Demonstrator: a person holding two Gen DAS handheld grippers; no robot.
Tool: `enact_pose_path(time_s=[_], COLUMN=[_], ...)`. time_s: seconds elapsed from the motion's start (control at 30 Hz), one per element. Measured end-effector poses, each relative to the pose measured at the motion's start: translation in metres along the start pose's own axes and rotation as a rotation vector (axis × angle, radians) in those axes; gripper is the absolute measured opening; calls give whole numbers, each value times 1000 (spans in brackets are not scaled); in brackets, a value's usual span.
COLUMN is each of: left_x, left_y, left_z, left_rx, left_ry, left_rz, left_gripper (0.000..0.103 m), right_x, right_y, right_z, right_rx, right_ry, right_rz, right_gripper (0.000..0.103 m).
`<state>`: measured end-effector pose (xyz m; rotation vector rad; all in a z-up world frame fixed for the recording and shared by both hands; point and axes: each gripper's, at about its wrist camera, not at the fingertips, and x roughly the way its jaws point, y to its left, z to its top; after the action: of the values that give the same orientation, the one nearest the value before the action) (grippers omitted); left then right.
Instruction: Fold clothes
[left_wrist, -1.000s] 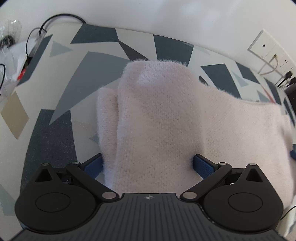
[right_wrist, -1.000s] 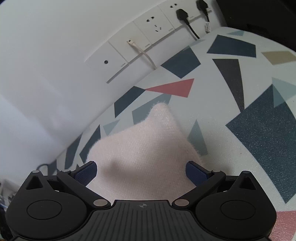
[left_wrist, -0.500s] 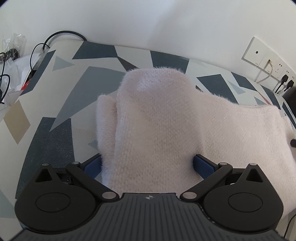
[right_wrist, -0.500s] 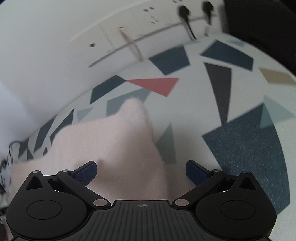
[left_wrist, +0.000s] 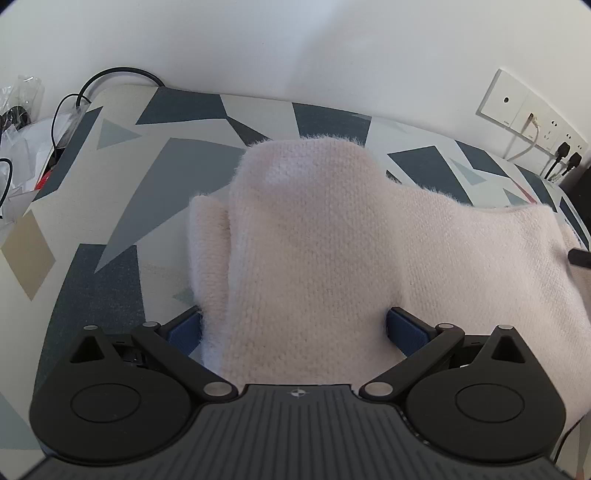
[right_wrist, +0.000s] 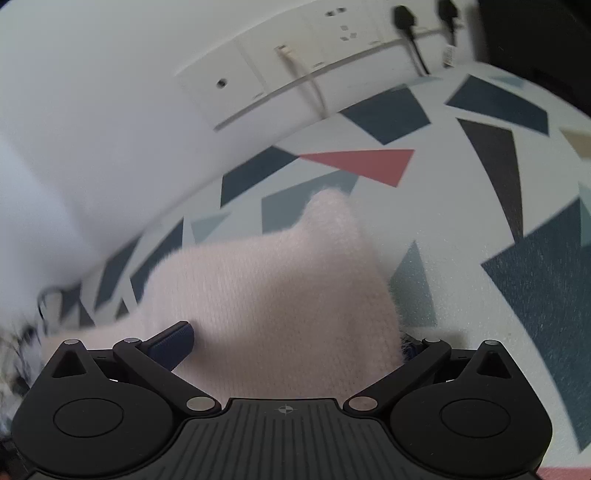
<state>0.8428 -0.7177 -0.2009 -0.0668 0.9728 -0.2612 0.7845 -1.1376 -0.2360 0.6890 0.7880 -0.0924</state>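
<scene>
Currently both tongs, left tongs (left_wrist: 295, 328) and right tongs (right_wrist: 295, 341), are sitting spread apart astride the pink sweater (left_wrist: 314, 258) on the tabletop (left_wrist: 92, 206), likely lining up a fold toward 12 o'clock.

Both your wrist cameras sit low and close over the pink sweater (left_wrist: 314, 251), facing the wall; both share the wall sockets (right_wrist: 295, 62).

Pale pink fuzzy knit sweater (left_wrist: 314, 258) on white tabletop (right_wrist: 461, 236) with navy, grey, tan, red geometric shards; white wall sockets (right_wrist: 280, 70).
</scene>
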Motion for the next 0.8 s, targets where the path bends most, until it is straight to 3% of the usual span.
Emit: enact_pose_path(time_s=[0.13, 0.23, 0.4, 0.5, 0.8], left_x=[0, 1, 1, 1, 1], left_y=[0, -1, -3, -4, -6], left_z=[-1, 0, -3, -3, 2], left_rx=[7, 10, 11, 10, -7], left_ry=[-1, 0, -11, -11, 13], left_rz=[1, 6, 15, 17, 29], left_gripper=[103, 103, 103, 103, 103], right_x=[-2, -1, 7, 10, 9], right_y=[-12, -10, 19, 28, 25], right_z=[5, 5, -9, -15, -18], right_rx=[55, 20, -174, -212, -232], right_ry=[5, 15, 16, 3, -13], right_rz=[54, 51, -68, -119, -101], right_gripper=[102, 102, 102, 102, 102])
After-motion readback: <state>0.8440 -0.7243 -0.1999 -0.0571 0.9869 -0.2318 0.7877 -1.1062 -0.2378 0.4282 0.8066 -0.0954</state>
